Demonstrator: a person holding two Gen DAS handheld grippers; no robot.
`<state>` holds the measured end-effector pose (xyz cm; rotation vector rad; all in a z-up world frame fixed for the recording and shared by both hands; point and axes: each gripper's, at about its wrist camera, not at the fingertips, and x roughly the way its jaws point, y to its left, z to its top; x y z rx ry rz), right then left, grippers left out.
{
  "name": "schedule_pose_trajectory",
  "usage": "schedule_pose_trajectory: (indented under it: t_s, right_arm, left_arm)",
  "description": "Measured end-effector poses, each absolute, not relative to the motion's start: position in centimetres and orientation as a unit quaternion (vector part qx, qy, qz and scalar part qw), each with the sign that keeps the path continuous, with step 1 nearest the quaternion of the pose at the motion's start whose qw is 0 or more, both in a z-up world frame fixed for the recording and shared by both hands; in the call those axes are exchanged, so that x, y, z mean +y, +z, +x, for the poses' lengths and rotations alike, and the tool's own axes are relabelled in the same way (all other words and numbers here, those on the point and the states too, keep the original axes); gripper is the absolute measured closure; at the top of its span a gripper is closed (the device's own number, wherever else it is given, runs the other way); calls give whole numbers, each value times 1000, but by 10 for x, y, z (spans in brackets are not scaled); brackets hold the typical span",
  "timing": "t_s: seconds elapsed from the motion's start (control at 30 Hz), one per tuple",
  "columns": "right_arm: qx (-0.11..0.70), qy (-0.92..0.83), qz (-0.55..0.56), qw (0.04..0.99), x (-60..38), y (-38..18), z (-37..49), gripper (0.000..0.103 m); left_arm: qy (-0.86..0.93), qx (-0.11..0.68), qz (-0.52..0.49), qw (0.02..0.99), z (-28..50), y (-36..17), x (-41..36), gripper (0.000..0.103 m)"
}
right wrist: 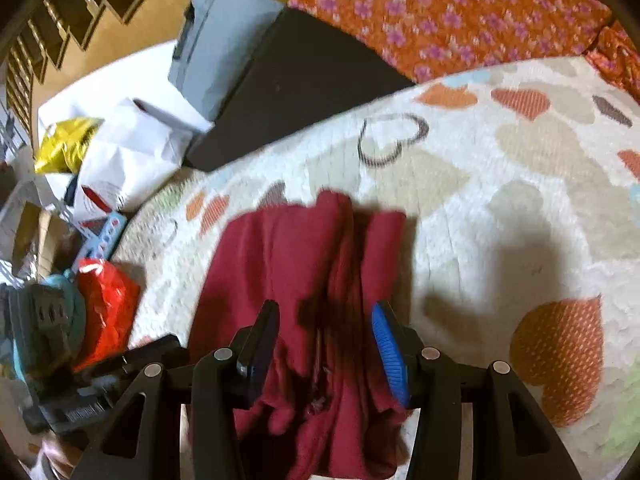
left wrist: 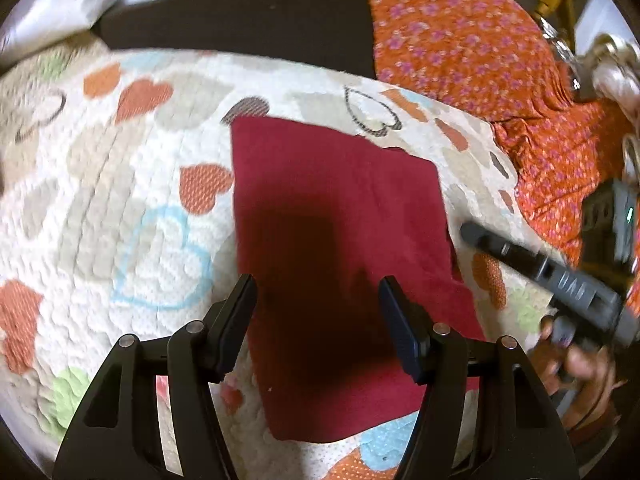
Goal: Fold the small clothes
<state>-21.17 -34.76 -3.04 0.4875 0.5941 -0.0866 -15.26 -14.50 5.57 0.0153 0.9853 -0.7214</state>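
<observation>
Dark red cloth, seemingly folded, flat on heart-print quilt.

Only near-readable text: raised letters on the side of the right gripper, seen from the left wrist camera just right of the red cloth. Upside down and blurred, roughly three characters, can't make them out. White bag, up-left of the red cloth in the right wrist view, has a red mark, not legible.
</observation>
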Motion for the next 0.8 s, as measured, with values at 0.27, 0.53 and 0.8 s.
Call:
schedule_pose_trajectory:
  t_s: [0.27,0.53,0.8]
  right_arm:
    - [260,-34,195,945,-345,5,-191,64]
    - [307,-34,158,938,-339,-18,-132,73]
    - [359,-72,116,923,-354,-40,-88,75]
  left_arm:
    - [-329,474,31,816,-148,40,-156,40]
    - [-301,493,41,816,-135,21,-162,32]
    - [-292,503,36,813,-123,15,-177,26]
